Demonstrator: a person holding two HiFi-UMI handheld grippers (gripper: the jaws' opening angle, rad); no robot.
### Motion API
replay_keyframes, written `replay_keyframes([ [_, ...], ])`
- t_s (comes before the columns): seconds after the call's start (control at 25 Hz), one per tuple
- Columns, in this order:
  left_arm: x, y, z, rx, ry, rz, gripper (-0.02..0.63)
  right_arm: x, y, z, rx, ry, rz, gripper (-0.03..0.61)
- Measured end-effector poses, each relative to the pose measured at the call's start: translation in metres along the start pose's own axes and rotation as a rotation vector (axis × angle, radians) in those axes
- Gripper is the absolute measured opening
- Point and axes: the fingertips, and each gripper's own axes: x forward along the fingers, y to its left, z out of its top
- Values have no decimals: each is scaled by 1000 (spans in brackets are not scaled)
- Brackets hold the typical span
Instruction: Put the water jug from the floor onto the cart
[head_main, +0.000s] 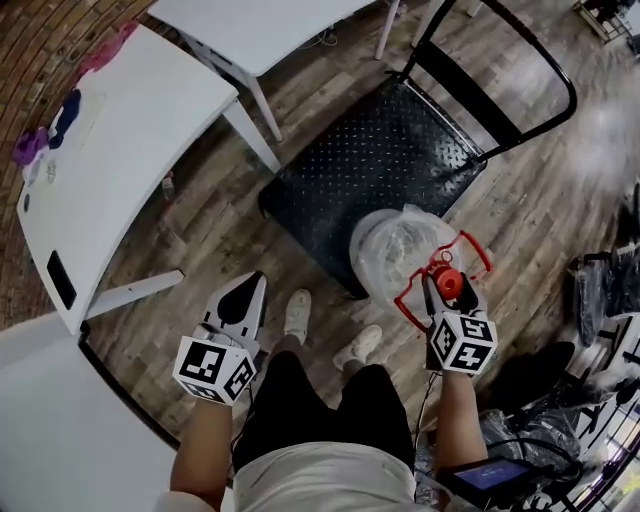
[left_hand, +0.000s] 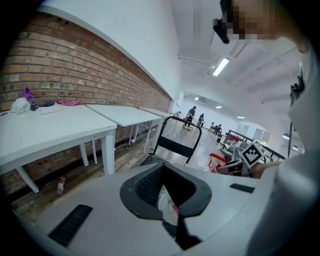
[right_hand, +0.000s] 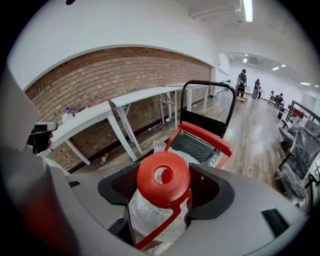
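The water jug is clear, wrapped in plastic, with a red cap and a red carry handle. My right gripper is shut on its neck just under the cap, one jaw on each side. The jug hangs tilted at the near corner of the black cart deck. The cart's black push handle stands at the far end. My left gripper hangs over the wooden floor to the left of the cart, shut and holding nothing.
White tables stand along the brick wall on the left, with another table behind. A small bottle lies on the floor under the table. The person's shoes are between the grippers. Wrapped chairs and gear crowd the right side.
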Motion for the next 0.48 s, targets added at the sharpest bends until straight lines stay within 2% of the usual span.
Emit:
replay_keyframes([
  [0.48,-28,49,-11,-58,10,70,0,80,67,-5,-133,79,68,310],
])
